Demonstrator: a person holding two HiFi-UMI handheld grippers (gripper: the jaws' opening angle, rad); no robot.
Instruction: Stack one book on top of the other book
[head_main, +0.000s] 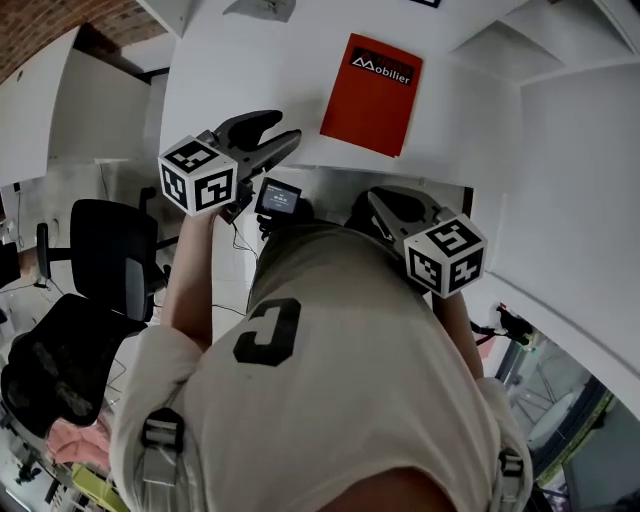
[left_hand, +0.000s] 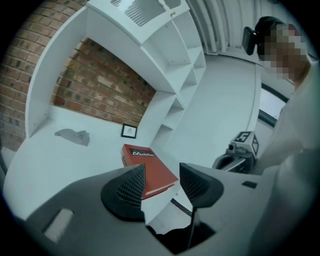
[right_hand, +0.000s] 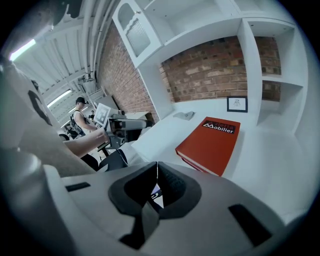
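Note:
A red hardcover book (head_main: 370, 95) with "Mobilier" on its cover lies flat on the white table (head_main: 250, 60); I can make out only this one book. It also shows in the left gripper view (left_hand: 150, 172) and the right gripper view (right_hand: 212, 142). My left gripper (head_main: 285, 128) hangs over the table's near edge, left of the book, open with nothing between its jaws (left_hand: 162, 172). My right gripper (head_main: 368, 202) is low at the table's edge in front of the book, and its jaws (right_hand: 156, 167) are shut on nothing.
A small framed picture (right_hand: 236, 104) leans on the brick back wall and a grey crumpled thing (left_hand: 72, 136) lies on the table's far left. White shelves (right_hand: 270, 60) rise at the right. A black office chair (head_main: 100, 250) stands on the floor to my left.

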